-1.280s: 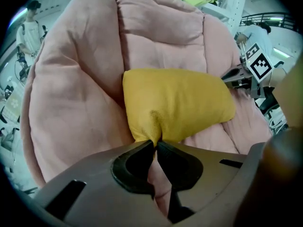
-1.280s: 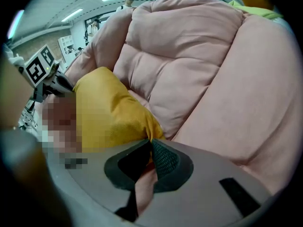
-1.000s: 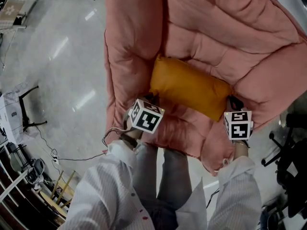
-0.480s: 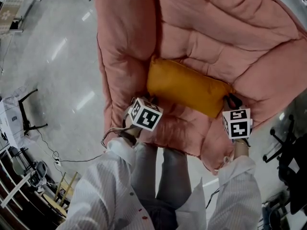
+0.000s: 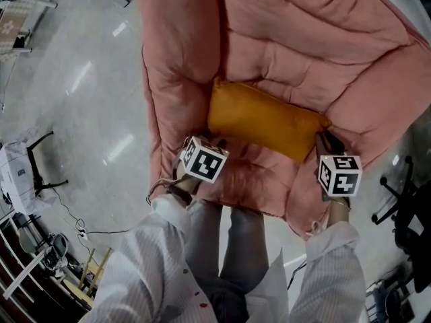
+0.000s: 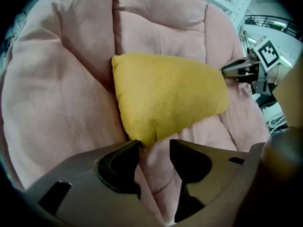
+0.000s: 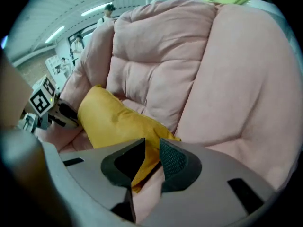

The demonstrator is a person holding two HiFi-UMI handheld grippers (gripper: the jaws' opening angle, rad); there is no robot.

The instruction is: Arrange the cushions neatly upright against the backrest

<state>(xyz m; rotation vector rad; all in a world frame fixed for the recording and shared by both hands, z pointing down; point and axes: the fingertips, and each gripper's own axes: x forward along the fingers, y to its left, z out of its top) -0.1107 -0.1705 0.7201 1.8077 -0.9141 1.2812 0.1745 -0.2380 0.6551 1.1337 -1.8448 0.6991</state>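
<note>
From the head camera I saw the yellow cushion [image 5: 266, 120] lying across the pink quilted armchair [image 5: 289, 39], its long edge running from 10 toward 4 o'clock. My left gripper [image 5: 215, 140] sat at the cushion's 7 o'clock corner and my right gripper [image 5: 324, 140] at its 4 o'clock corner, and both sets of jaws had just been opening with a cushion corner at their tips. Grey floor [image 5: 74, 113] spread out at 9 o'clock, with striped sleeves [image 5: 145, 268] at 6.

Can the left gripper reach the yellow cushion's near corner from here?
Probably yes: the left gripper has its fingers apart, having just been opening, right at the yellow cushion's corner. Nothing lies between them but pink chair padding.
</note>
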